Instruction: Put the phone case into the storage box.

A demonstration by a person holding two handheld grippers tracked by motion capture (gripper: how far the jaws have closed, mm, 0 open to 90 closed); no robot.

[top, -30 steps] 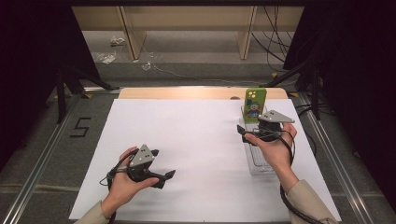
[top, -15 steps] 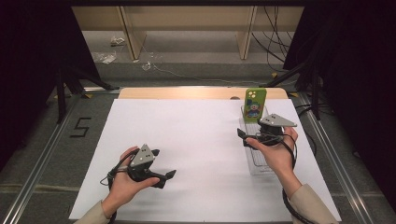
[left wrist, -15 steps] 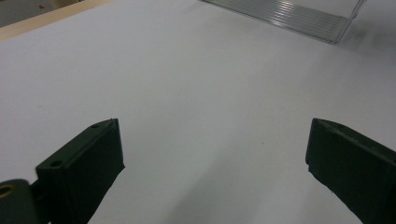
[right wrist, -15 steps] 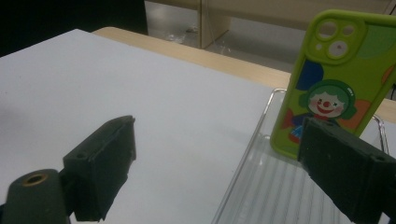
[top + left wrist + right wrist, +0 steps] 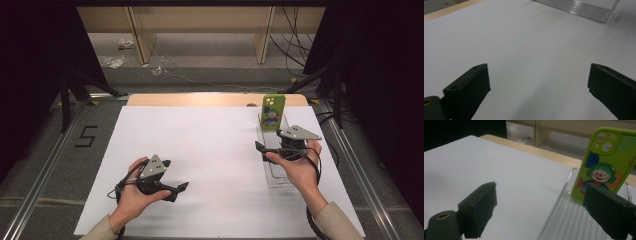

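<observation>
A green phone case (image 5: 273,112) with a clown picture stands upright at the far end of a clear ribbed plastic rack (image 5: 278,175) on the right of the white sheet. In the right gripper view the case (image 5: 609,162) rises just ahead of the right-hand jaw. My right gripper (image 5: 265,150) hovers over the rack a little nearer than the case, open, nothing between its jaws. My left gripper (image 5: 179,191) rests low at the front left, open and empty, its jaws (image 5: 537,77) wide over bare sheet.
The white sheet (image 5: 210,150) covers the table; a wooden strip (image 5: 200,99) edges its far side. The near end of the rack (image 5: 584,7) lies ahead of the left gripper. Metal rails and dark stands flank the table; cables lie on the floor beyond.
My right gripper has drifted slightly back from the phone case toward the person. The left gripper has not moved.
</observation>
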